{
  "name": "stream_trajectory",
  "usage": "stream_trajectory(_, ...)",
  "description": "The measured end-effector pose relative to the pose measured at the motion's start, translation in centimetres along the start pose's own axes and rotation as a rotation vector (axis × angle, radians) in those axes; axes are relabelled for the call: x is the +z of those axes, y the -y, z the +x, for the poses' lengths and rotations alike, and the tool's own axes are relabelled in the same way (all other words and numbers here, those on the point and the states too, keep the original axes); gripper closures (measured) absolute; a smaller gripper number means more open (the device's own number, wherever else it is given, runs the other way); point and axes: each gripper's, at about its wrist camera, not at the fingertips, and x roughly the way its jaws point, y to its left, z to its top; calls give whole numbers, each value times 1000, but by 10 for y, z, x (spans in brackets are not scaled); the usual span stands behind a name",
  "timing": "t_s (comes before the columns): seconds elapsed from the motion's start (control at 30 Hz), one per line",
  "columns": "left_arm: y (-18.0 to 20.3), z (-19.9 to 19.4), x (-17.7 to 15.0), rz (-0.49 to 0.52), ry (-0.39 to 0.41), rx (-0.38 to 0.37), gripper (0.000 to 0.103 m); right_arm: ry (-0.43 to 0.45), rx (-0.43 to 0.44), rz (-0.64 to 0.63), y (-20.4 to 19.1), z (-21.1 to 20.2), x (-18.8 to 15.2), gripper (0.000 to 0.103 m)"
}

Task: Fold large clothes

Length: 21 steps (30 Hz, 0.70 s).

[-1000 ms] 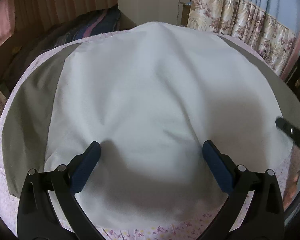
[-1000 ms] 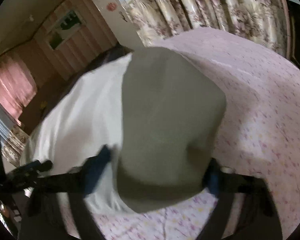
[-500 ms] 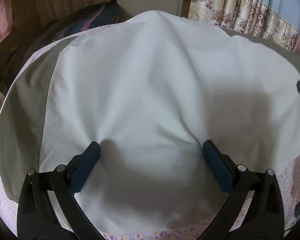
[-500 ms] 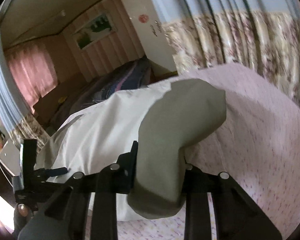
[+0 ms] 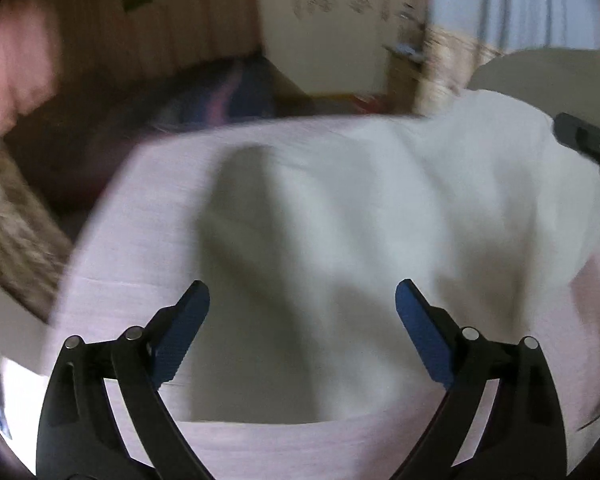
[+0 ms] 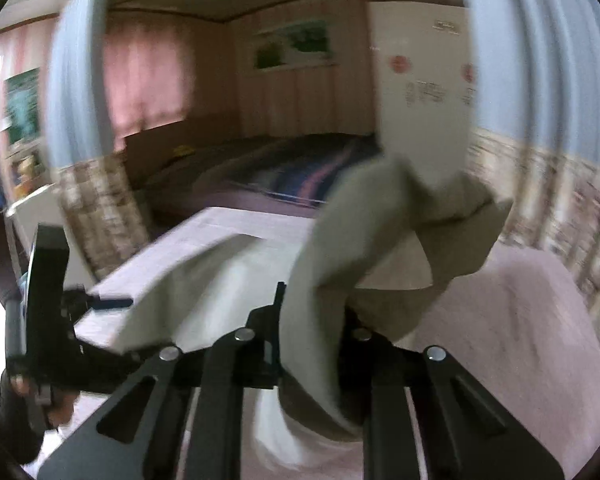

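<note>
Grey sleeve (image 6: 320,280) pinched in right gripper (image 6: 312,344); left gripper (image 5: 302,300) spread, seemingly empty.

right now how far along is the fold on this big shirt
Early stage. Done: the white garment lies spread on the pink bedspread. In hand: the right gripper is shut on its grey sleeve and holds it lifted over the body; the left gripper is open above the cloth. Left: laying that sleeve down, the other side, and the final folds.

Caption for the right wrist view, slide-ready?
Right gripper shut on the garment's grey sleeve, lifted above the pink bedsheet.
</note>
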Motion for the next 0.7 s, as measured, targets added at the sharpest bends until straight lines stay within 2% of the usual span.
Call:
stream_trajectory(0.13, -76, -27, 2, -50, 29, 116, 8, -51, 141, -88, -62, 33, 16, 92)
stream_trajectory(0.2, -98, -33, -2, -51, 38, 183, 5, -117, 238, -91, -91, 60, 10, 93)
stream_trajectory(0.27, -116, -32, -10, -43, 30, 250, 5, -198, 293, -97, -113, 91, -8, 93)
stream_trajectory(0.3, -122, -30, -14, -47, 20, 264, 5, -266, 306, -116, -126, 114, -27, 93)
stream_trajectory(0.37, -135, -22, -23, -65, -20, 247, 5, -377, 306, -159, -140, 145, -58, 93)
stream_trajectory(0.4, -139, -19, -29, -77, -39, 243, 5, -408, 306, -183, -147, 154, -75, 93)
stream_trajectory(0.47, -140, -17, -37, -86, -48, 242, 5, -399, 308, -197, -150, 152, -78, 90)
stream_trajectory(0.53, -140, -19, -42, -89, -52, 239, 5, -404, 309, -173, -147, 139, -67, 83)
stream_trajectory(0.6, -139, -23, -39, -100, -38, 232, 5, -392, 339, -194, -149, 111, -58, 48)
stream_trajectory(0.7, -142, -34, -38, -117, -9, 197, 5, -311, 363, -207, -140, 65, -38, 30)
